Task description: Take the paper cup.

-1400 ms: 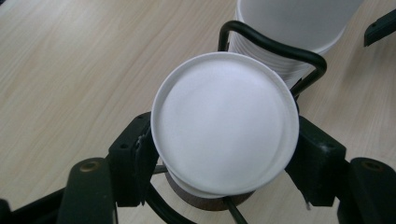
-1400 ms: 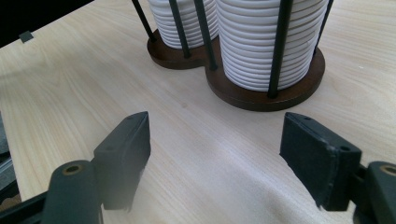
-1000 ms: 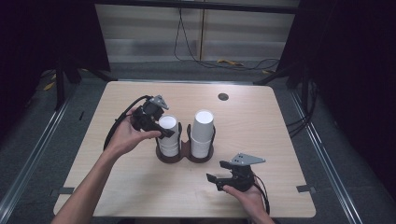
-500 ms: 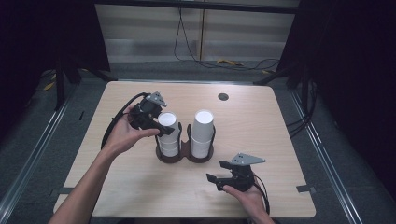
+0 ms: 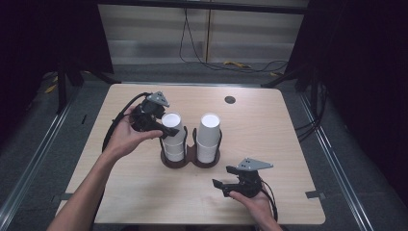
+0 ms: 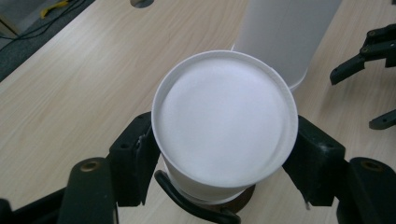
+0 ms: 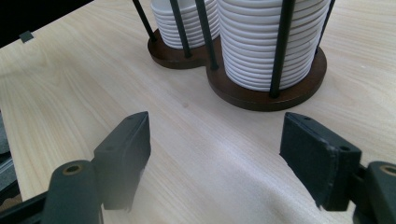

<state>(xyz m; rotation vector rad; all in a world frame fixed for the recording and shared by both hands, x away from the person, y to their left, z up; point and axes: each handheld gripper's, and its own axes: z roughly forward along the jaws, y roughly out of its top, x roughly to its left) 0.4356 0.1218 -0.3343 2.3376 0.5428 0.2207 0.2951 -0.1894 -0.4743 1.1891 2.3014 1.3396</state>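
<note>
The left gripper (image 6: 224, 186) squeezed the top white cup (image 6: 225, 119) on its stack, while the right gripper (image 7: 215, 154) sat wide open, holding nothing.

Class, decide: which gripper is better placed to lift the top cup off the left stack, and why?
Left. The left gripper has its jaws against the top cup; the right gripper sits open on the table, away from the holder.

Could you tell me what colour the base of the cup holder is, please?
Dark brown wood; the base shows best in the right gripper view.
</note>
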